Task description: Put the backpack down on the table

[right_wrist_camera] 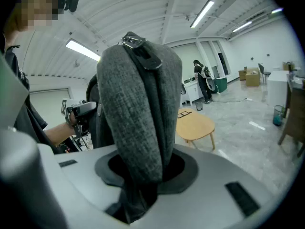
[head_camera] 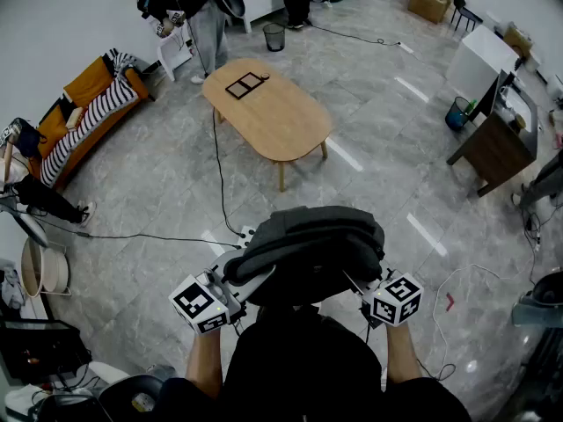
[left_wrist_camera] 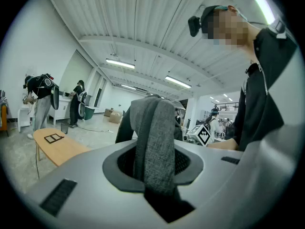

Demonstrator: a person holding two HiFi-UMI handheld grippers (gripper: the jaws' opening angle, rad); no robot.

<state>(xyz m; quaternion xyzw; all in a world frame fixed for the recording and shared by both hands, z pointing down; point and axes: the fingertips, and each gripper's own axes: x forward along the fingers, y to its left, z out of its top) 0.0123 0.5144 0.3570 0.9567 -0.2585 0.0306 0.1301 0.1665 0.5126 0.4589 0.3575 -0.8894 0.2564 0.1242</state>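
My left tongs [left_wrist_camera: 155, 173] pinch a grey strap of the backpack [head_camera: 308, 253], and my right tongs [right_wrist_camera: 143, 175] clamp a zippered fold of it. The bag is held between them, close to my chest. Each bite is thin fabric and could slip as I walk. Ahead, a black cable [head_camera: 218, 174] crosses the floor before the oval wooden table [head_camera: 281, 117], well beyond both tongs; I could trip on it.

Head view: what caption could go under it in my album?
Left gripper and right gripper hold a grey backpack up, with the wooden table ahead.
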